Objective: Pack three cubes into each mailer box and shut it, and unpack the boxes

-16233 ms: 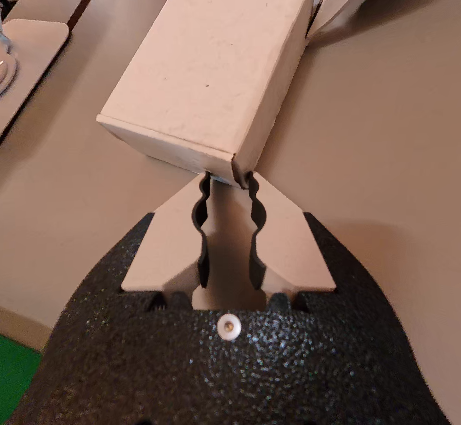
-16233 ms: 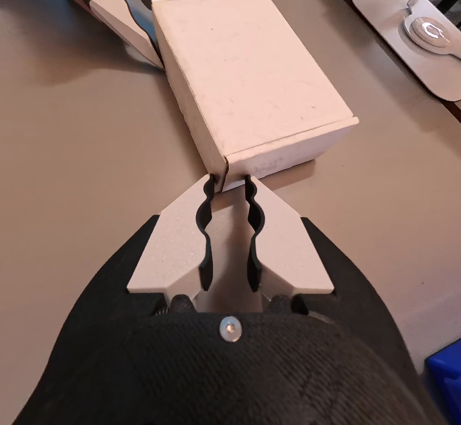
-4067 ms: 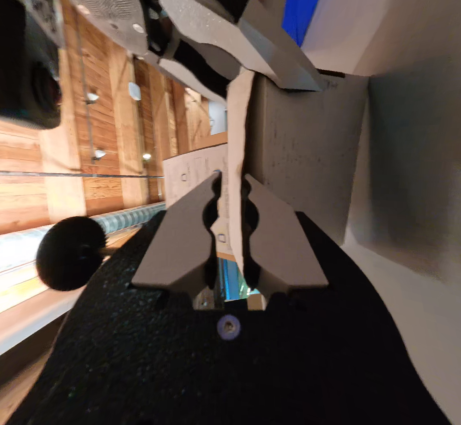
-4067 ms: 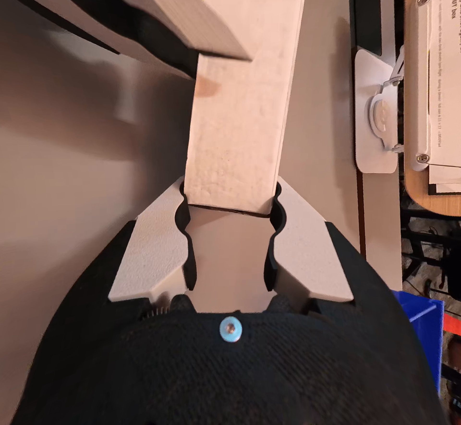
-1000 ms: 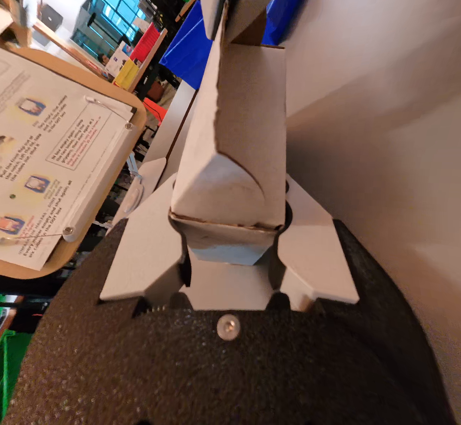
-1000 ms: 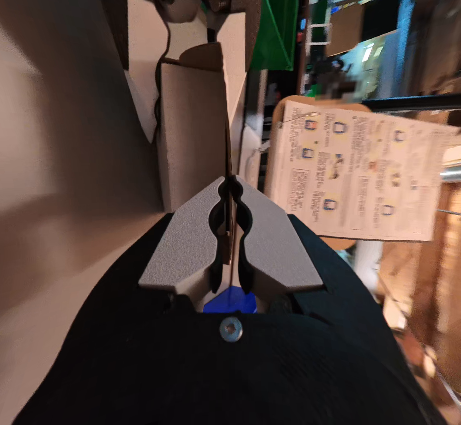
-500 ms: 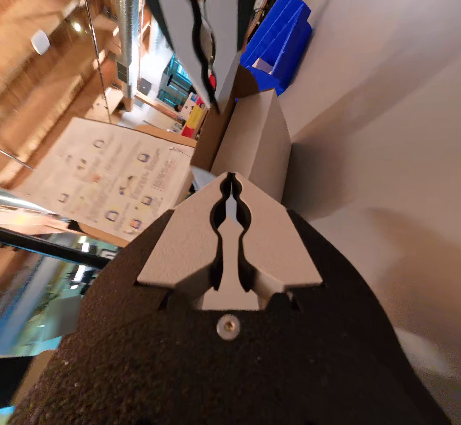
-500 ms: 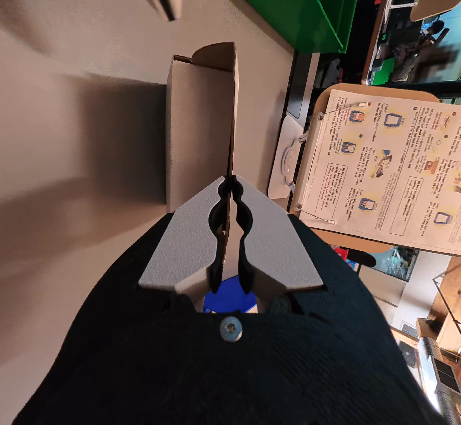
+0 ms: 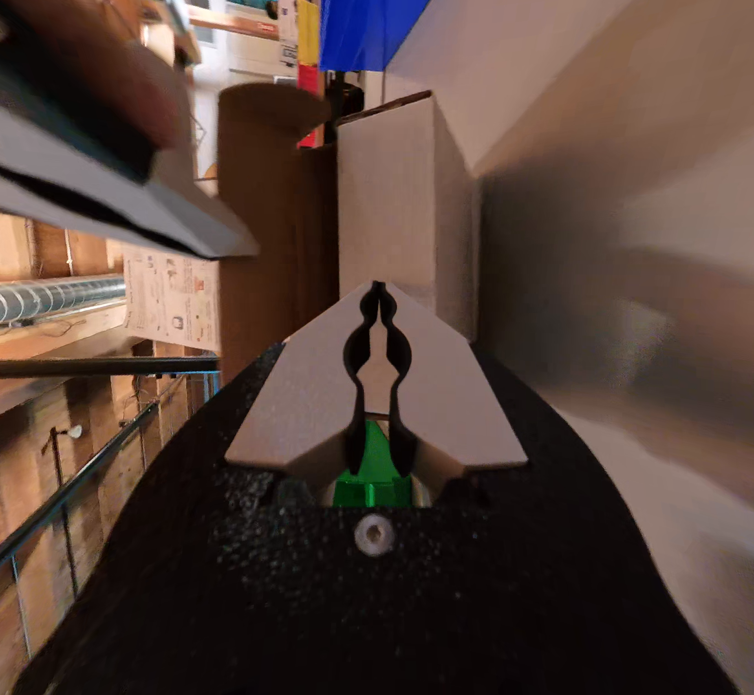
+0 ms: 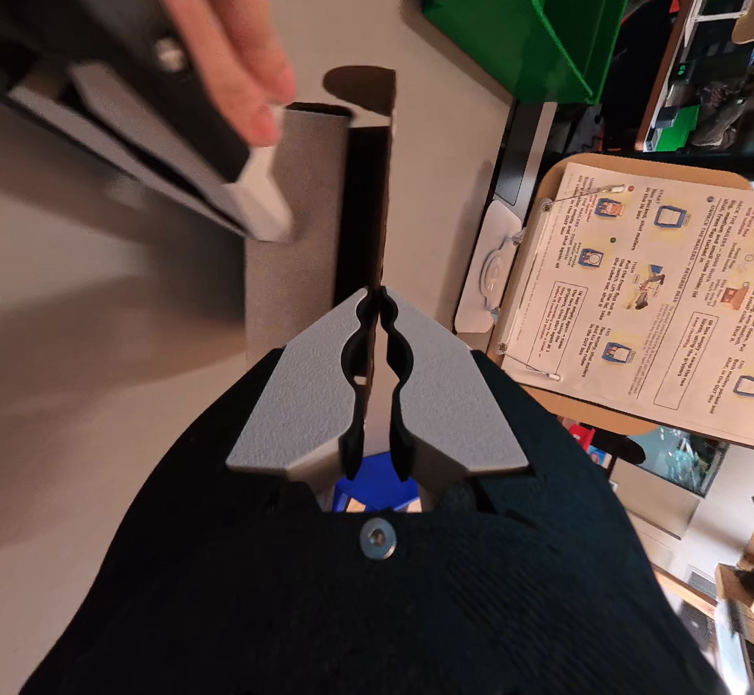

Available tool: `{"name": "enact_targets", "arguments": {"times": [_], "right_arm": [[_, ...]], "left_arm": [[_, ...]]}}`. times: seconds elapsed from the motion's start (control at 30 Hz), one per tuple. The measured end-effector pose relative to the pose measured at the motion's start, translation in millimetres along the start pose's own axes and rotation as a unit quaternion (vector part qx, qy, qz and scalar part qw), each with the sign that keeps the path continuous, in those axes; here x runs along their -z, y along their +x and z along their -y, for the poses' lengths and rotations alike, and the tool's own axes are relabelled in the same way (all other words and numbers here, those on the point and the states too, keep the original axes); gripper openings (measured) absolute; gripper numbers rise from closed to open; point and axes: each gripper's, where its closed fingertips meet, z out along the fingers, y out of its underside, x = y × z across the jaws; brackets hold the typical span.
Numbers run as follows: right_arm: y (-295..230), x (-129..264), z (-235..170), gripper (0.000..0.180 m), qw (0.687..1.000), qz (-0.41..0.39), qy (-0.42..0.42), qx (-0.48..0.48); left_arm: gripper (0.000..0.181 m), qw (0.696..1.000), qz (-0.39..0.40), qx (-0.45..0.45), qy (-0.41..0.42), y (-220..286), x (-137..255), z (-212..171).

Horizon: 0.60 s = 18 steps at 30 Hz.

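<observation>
A white mailer box point(image 9: 400, 206) stands on edge over the table, its brown-lined lid point(image 9: 265, 226) swung a little open. No cube shows. My right gripper point(image 10: 375, 290) is shut on the thin edge of the lid point(image 10: 367, 88), with a dark gap between the lid and the box body point(image 10: 293, 267). It also shows blurred at the upper left of the left wrist view point(image 9: 228, 247). My left gripper point(image 9: 377, 286) is shut and empty, its tip at the box's outer wall. It shows in the right wrist view point(image 10: 269, 222) with a hand on it.
A blue bin point(image 9: 367, 2) stands at the table's far end and a green bin point(image 10: 510, 22) at the other end. A clipboard with an instruction sheet point(image 10: 632, 288) and a white stand base point(image 10: 489, 267) lie beside the beige table point(image 10: 122, 349).
My left gripper, still shut, has swung in against the box's side wall. My right gripper keeps hold of the lid, and a dark gap has opened between lid and body.
</observation>
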Motion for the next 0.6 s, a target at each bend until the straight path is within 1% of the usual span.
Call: {"name": "enact_targets", "arguments": {"times": [0.13,0.2,0.27,0.3,0.37,0.43,0.47,0.53,0.6], "right_arm": [[18.8,2.9,3.6,0.0,0.999,-0.004,0.03,-0.014],[20.4,3.6,5.6,0.0,0.999,0.003,0.034,-0.017],[21.2,3.8,6.2,0.0,0.999,0.004,0.031,-0.014],[20.8,4.0,6.8,0.0,1.0,0.007,0.028,-0.012],[21.9,4.7,6.6,0.0,1.0,0.018,0.02,-0.013],[28.8,4.5,5.6,0.0,0.999,0.023,0.014,-0.021],[34.6,4.2,5.2,0.0,0.999,0.022,0.013,-0.025],[48.2,-1.0,-0.2,0.0,0.999,0.016,0.005,-0.032],[65.1,-14.4,-9.7,0.0,0.999,0.002,-0.008,-0.038]], "left_arm": [[0.0,0.998,-0.066,-0.007,-0.001,36.1,3.3,-1.4],[0.0,0.998,-0.047,0.016,0.023,26.5,8.0,3.2],[0.0,0.996,-0.008,0.076,0.039,-0.6,11.7,5.8],[0.0,0.994,-0.005,0.101,0.03,-8.3,9.6,2.3],[0.0,0.991,-0.047,0.127,-0.013,0.9,-3.8,-10.8],[0.0,0.986,-0.088,0.132,-0.049,21.3,-15.4,-22.6],[0.0,0.986,-0.089,0.129,-0.06,25.3,-17.5,-25.7],[0.0,0.989,-0.08,0.115,-0.045,25.7,-15.1,-19.9],[0.0,0.991,-0.069,0.107,-0.033,26.1,-12.4,-14.3]]}}
